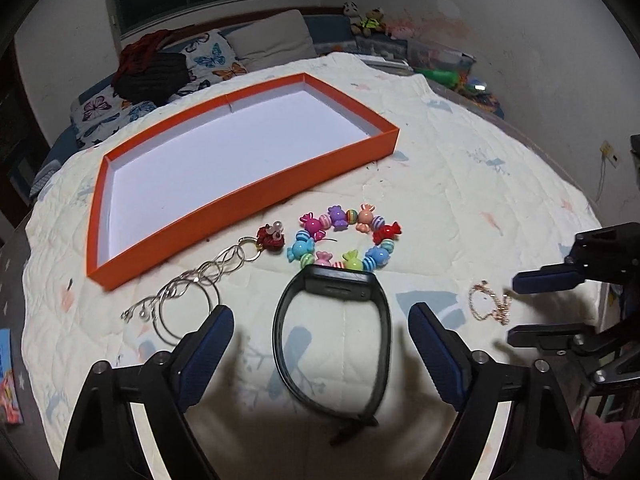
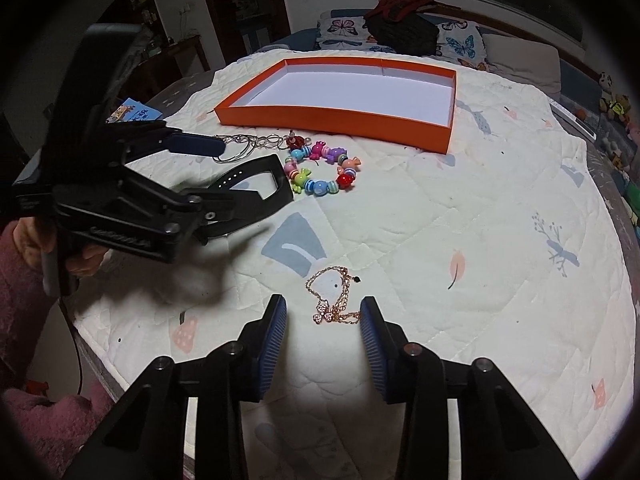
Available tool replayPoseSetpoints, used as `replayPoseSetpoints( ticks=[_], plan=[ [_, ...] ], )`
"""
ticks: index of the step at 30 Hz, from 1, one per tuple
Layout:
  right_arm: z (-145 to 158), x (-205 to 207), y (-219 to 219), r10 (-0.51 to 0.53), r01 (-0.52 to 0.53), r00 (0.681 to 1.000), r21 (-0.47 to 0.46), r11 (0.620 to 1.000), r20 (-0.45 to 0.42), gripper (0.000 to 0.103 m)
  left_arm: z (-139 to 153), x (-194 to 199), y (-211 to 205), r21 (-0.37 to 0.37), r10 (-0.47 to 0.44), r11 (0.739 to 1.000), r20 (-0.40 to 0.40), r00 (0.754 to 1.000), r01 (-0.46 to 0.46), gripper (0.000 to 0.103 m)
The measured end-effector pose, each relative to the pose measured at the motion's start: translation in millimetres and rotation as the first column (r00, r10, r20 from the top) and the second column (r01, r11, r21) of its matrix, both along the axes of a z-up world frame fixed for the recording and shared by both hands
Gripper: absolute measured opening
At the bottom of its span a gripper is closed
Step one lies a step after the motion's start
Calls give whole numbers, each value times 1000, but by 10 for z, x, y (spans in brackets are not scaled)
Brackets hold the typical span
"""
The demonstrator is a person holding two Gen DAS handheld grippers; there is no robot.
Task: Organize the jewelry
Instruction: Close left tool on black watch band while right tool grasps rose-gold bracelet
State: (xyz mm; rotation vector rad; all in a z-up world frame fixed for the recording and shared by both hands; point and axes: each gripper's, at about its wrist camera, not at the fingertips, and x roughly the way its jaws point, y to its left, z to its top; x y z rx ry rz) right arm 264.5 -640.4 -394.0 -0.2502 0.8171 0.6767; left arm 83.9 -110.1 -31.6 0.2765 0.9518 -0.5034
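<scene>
An orange tray point(image 1: 256, 184) with a white floor lies on the quilt; it also shows in the right wrist view point(image 2: 332, 114). In front of it lie a colourful candy-bead bracelet point(image 1: 344, 240), a silver chain with a red charm point(image 1: 200, 284), a black watch point(image 1: 332, 344) and a rose-gold necklace point(image 2: 334, 300). My left gripper point(image 1: 320, 316) is open, its fingers either side of the watch band. My right gripper point(image 2: 324, 308) is open, its fingers either side of the necklace's butterfly pendant. The right gripper also shows in the left wrist view point(image 1: 516, 308), by the necklace point(image 1: 494, 304).
The quilt point(image 2: 460, 220) covers a bed. Pillows and dark clothes point(image 1: 156, 68) lie behind the tray. Soft toys point(image 1: 366, 16) and a green toy point(image 1: 444, 74) sit by the far wall. A blue booklet point(image 2: 134, 112) lies at the bed's left edge.
</scene>
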Motion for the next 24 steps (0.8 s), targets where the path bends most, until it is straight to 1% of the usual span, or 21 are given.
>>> replayPoseSetpoints(
  ticks=[4,6,11,19,24],
  plan=[
    [-31,12,0,5,-5,1000,-6,1000,-13,38,-108,82,-47,20,-28,999,-15,1000,28,87],
    [-35,13,8,10,-10,1000,-9,1000,-14,35,-142,97,-49,18,-38,999,-21,999,38,85],
    [-29,32,41,17,-17,1000,-6,1000,-19,28,-200,145,-61,-5,-57,998,-48,997,57,75],
    [-67,-3,108,29,-29,1000,-49,998,-1,26,-219,162,-100,-18,-64,998,-41,997,63,75],
    [-80,8,109,29,-29,1000,-60,998,-2,17,-226,165,-109,-25,-74,997,-34,997,74,71]
  ],
)
